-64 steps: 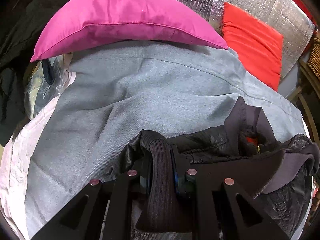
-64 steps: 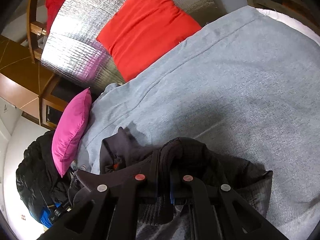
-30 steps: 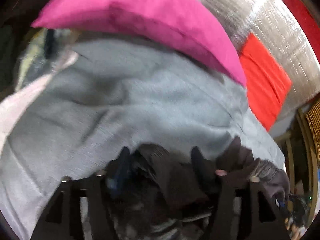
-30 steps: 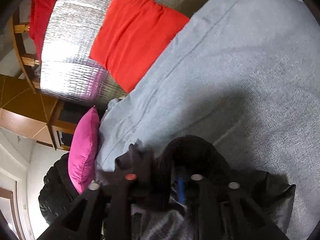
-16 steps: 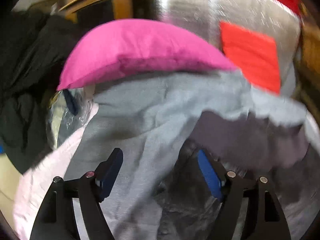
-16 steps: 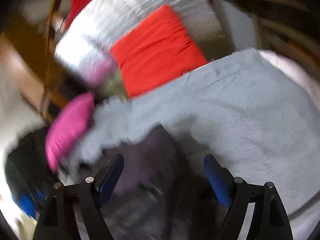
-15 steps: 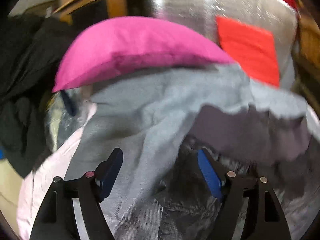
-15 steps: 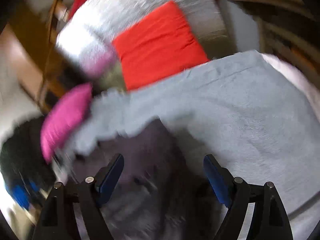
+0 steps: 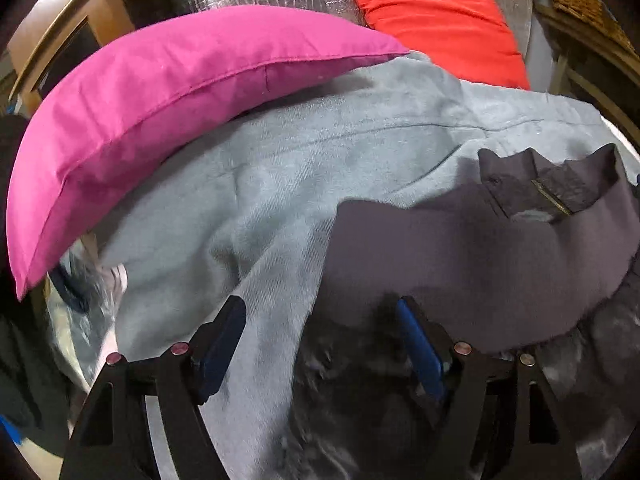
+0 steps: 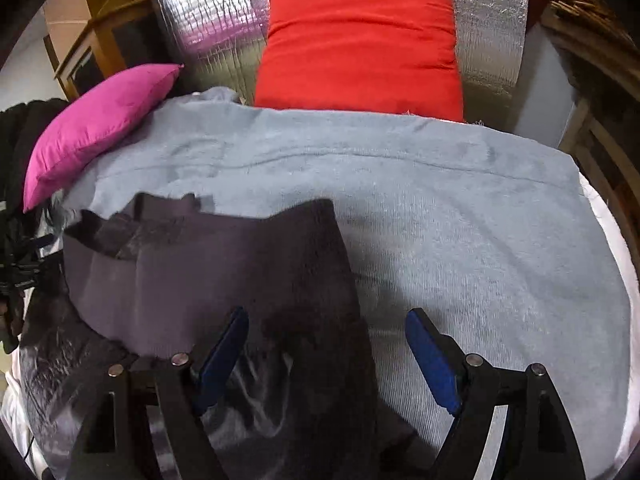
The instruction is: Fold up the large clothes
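A dark jacket [image 9: 472, 256] with a ribbed band and shiny lining lies on a grey blanket [image 9: 248, 208]. In the left wrist view it fills the lower right. My left gripper [image 9: 320, 328] is open and empty, its jaws wide apart over the jacket's left edge. In the right wrist view the jacket [image 10: 208, 272] lies at lower left on the blanket [image 10: 480, 240]. My right gripper [image 10: 326, 336] is open and empty over the jacket's right edge.
A pink cushion [image 9: 168, 92] lies at the blanket's far left and a red cushion [image 10: 360, 40] leans on a silver foil panel [image 10: 200, 8] at the back. Wooden furniture [image 10: 600, 128] stands on the right. Dark clothes [image 10: 16, 152] pile on the left.
Both grippers were shut on the jacket's ribbed edges, then opened and let go. The jacket now lies spread flatter on the blanket, and both grippers have drawn back.
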